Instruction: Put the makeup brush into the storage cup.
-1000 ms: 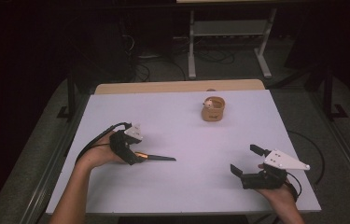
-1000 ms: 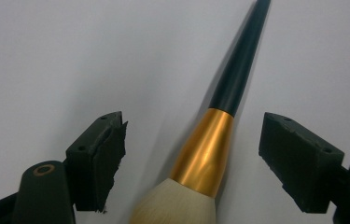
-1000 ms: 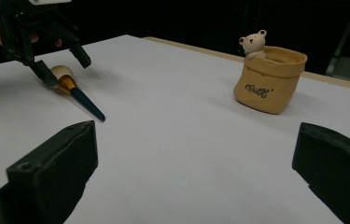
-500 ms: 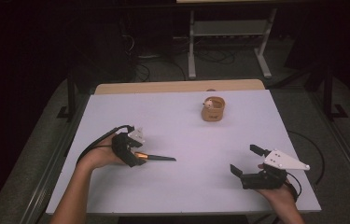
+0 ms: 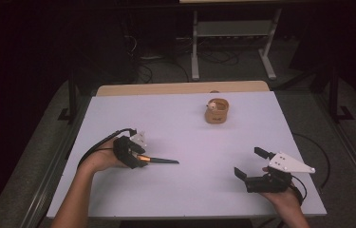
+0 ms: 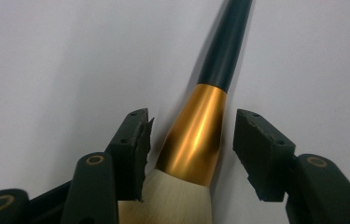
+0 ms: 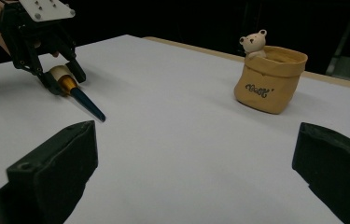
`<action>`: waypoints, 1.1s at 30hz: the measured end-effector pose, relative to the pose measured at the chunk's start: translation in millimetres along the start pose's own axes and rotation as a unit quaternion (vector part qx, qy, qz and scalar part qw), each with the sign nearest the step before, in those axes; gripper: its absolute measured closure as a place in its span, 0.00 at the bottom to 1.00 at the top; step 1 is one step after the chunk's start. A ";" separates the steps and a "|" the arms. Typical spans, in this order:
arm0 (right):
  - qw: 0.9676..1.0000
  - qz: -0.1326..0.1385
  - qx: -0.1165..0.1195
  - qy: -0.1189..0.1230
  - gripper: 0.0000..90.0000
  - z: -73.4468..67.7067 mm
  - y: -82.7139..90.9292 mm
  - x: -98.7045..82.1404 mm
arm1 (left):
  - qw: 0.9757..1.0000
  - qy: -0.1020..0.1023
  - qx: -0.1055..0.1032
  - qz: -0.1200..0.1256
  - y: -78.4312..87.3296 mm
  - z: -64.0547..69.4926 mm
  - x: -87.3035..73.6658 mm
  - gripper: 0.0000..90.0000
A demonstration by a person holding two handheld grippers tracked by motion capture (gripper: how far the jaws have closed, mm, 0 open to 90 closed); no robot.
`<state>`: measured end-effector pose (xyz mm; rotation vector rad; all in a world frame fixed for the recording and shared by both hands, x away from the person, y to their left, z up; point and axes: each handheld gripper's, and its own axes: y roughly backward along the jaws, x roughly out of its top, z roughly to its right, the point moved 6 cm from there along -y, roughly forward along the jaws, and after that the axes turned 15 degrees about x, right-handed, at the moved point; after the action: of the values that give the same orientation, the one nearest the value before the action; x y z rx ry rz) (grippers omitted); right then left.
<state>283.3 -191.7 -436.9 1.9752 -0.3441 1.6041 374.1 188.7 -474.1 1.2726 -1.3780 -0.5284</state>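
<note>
on the left of the white table point(image 5: 180, 190) the left gripper point(image 5: 135, 159) is set low over the bristle end of a makeup brush point(image 5: 159, 161), which lies flat on the tabletop with its dark pointed handle aimed toward the middle of the table. in the left gripper view the brush point(image 6: 196, 135) runs up between the two black jaws: pale bristles at the bottom, then a shiny gold ferrule, then the dark handle tapering away. the jaws have just been closing around the ferrule, yet a slim strip of table shows on each side of the gold band, so the pads are not pressing on it; the gripper is still apart with the brush between its jaws. the person's left hand point(image 5: 102, 159) holds the gripper body, and its cable loops back toward the table's left edge.

further right and farther back, well apart from the brush, stands a small tan fabric pouch point(image 5: 216, 110), upright, with a little bear figure point(image 7: 253, 43) peeking over its rim.

at the right near corner the right gripper point(image 5: 251, 164) rests in the person's hand point(image 5: 285, 199) just above the table, its jaws spread wide with nothing between them; in the right gripper view they frame the pouch point(image 7: 270, 79) and the distant brush point(image 7: 77, 93).
</note>
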 end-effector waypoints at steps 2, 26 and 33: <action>1.000 0.000 0.000 0.000 0.00 0.0 0.0 -0.1 | 1.000 -0.001 0.001 -0.002 -0.4 -0.1 -0.4 0.52; 1.000 -0.001 0.000 -0.001 0.00 0.0 -0.2 -0.2 | 1.000 -0.011 0.000 -0.005 -0.9 1.8 -0.3 0.66; 1.000 -0.001 0.000 -0.002 0.00 0.0 -0.5 -0.3 | 1.000 -0.010 -0.001 -0.008 -0.6 2.4 -0.1 0.69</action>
<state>283.5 -191.3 -437.3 1.9788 -0.3427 1.5996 372.1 187.8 -475.3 1.2807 -1.3850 -0.5558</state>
